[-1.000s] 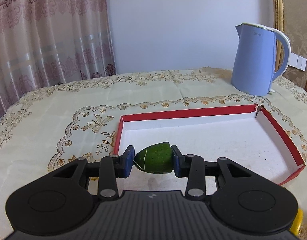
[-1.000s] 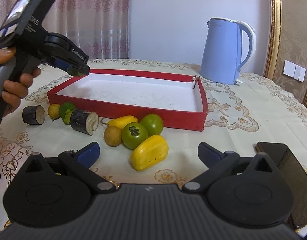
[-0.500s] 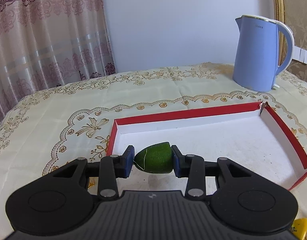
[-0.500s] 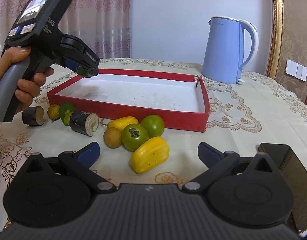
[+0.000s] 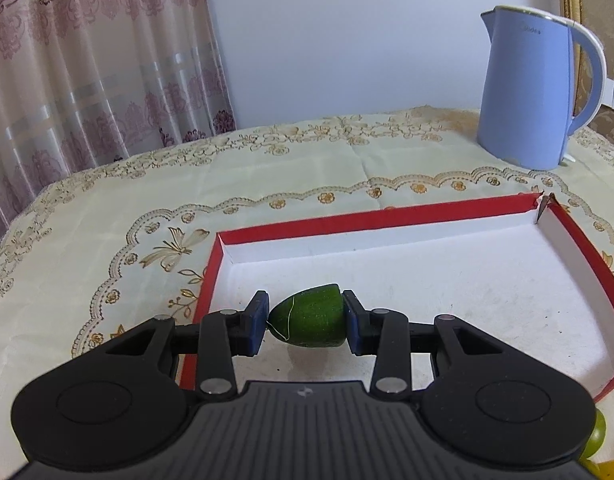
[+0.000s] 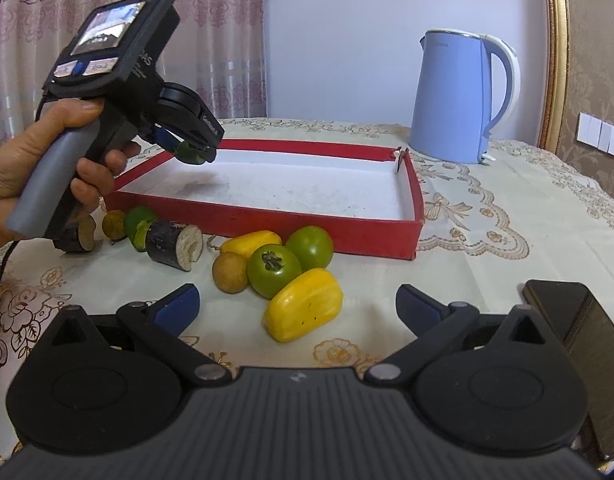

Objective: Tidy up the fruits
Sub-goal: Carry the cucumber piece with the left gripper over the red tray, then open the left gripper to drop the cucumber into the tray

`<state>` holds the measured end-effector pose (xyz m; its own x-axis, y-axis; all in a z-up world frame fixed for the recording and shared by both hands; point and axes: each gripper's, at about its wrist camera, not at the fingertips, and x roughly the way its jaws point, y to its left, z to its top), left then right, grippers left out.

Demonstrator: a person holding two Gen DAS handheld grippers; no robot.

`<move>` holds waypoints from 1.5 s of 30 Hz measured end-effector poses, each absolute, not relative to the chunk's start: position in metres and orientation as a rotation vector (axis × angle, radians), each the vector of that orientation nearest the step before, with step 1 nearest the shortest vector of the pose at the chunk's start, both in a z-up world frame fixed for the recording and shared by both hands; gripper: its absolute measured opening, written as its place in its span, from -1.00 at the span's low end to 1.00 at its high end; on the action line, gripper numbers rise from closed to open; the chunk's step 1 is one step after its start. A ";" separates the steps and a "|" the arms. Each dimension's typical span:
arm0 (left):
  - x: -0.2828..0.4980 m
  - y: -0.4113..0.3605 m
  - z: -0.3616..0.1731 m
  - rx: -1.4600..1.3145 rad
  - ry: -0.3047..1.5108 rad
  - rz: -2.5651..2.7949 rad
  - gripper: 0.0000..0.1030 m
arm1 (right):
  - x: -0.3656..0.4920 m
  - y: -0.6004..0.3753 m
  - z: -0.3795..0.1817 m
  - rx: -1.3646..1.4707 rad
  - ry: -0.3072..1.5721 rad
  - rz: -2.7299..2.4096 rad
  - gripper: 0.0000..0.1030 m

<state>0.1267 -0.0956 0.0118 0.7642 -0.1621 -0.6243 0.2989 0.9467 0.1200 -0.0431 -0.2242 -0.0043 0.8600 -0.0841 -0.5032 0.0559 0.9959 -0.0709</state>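
Left gripper [image 5: 306, 322]: blue pads clamped on both sides of a dark green piece of fruit [image 5: 313, 322], held off the surface, nose tilted downward. From the right wrist view the same left gripper [image 6: 193, 148] sits upper left, with the person's hand [image 6: 39, 172] wrapped round its grey handle, thumb on top, fingers curled underneath, small screen on the back facing the camera. Right gripper [image 6: 297, 306]: jaws spread wide, nothing between the pads, both blue fingertips [image 6: 179, 308] clear of any contact, hovering low and angled down. The hand holding the right gripper is out of frame.
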 end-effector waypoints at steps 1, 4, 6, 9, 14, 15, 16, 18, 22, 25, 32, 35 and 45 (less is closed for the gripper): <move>0.128 -0.096 0.011 0.220 0.658 -0.250 -0.27 | -0.043 -0.225 -0.004 -0.053 0.529 -0.074 1.00; 0.131 -0.099 0.009 0.226 0.665 -0.244 -0.27 | -0.044 -0.225 -0.004 -0.051 0.526 -0.070 1.00; 0.132 -0.101 0.007 0.233 0.667 -0.240 -0.27 | -0.044 -0.226 -0.005 -0.053 0.527 -0.070 1.00; 0.133 -0.103 0.006 0.236 0.672 -0.238 -0.27 | -0.045 -0.226 -0.004 -0.049 0.525 -0.069 1.00; 0.136 -0.107 0.004 0.247 0.680 -0.234 -0.27 | -0.046 -0.228 -0.005 -0.042 0.525 -0.067 1.00; 0.137 -0.108 0.003 0.249 0.681 -0.233 -0.27 | -0.046 -0.228 -0.005 -0.038 0.527 -0.068 1.00; 0.138 -0.109 0.003 0.249 0.684 -0.232 -0.27 | -0.046 -0.229 -0.005 -0.033 0.528 -0.070 1.00; 0.139 -0.109 0.002 0.247 0.688 -0.231 -0.27 | -0.046 -0.230 -0.005 -0.023 0.532 -0.072 1.00; 0.141 -0.110 0.001 0.244 0.699 -0.229 -0.27 | -0.046 -0.233 -0.004 -0.003 0.536 -0.074 1.00; 0.143 -0.109 -0.001 0.238 0.710 -0.226 -0.27 | -0.047 -0.233 -0.004 -0.002 0.532 -0.072 1.00; 0.143 -0.111 -0.004 0.247 0.718 -0.218 -0.25 | -0.049 -0.230 -0.003 -0.020 0.524 -0.075 1.00; 0.144 -0.111 -0.003 0.246 0.720 -0.212 -0.25 | -0.049 -0.230 -0.003 -0.026 0.527 -0.086 1.00; 0.146 -0.111 -0.003 0.249 0.721 -0.204 -0.25 | -0.051 -0.231 -0.002 -0.045 0.529 -0.104 1.00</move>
<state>0.1457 -0.1114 -0.0025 0.7339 -0.0979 -0.6722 0.2685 0.9508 0.1546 -0.0506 -0.2305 -0.0024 0.8580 -0.1106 -0.5016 0.0876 0.9937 -0.0694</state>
